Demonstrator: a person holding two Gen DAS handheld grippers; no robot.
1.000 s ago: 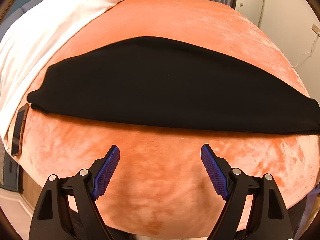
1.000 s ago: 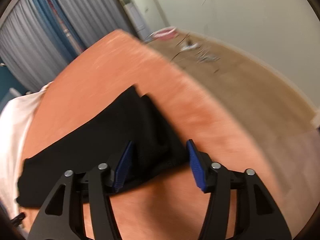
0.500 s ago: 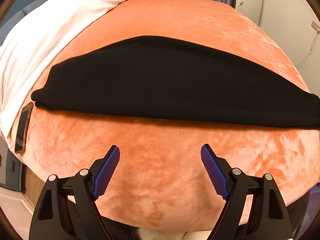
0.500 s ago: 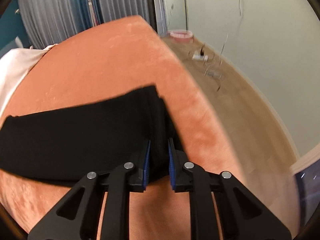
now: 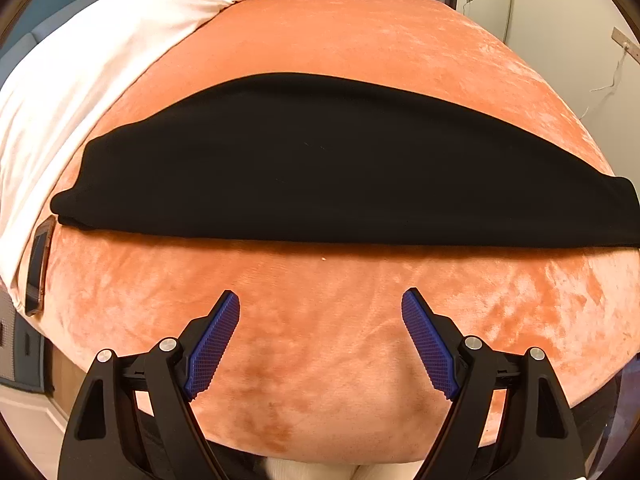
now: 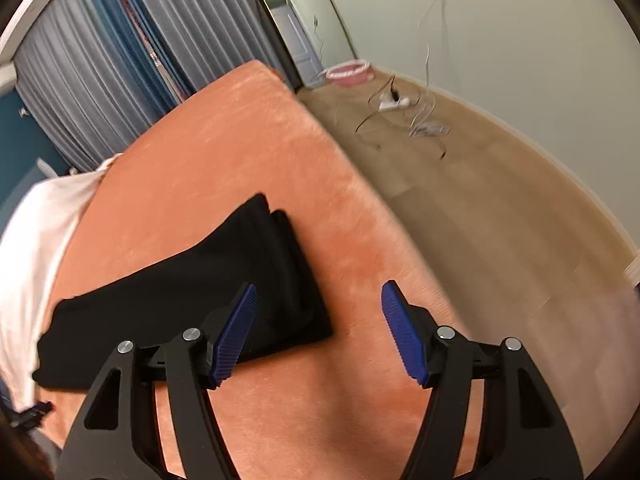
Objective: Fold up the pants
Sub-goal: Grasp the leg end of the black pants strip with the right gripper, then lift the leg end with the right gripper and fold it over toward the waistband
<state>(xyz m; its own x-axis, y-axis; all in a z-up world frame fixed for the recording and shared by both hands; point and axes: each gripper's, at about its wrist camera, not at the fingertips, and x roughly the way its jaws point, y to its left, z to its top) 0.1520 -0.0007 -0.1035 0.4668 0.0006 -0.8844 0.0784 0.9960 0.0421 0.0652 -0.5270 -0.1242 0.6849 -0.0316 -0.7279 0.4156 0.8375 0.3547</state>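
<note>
While both jaws stand spread and empty, the left hand-held gripper hovers near the bed, and the right hand-held gripper hangs by the end of the pants. Beyond, they lie lengthwise, soft, light, limp; best pinched at the layered end.

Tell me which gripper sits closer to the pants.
The right gripper: its open fingers straddle the end of the black pants. The left gripper, also open, hovers short of them over bare orange bedspread.

Left gripper, right gripper agape.
</note>
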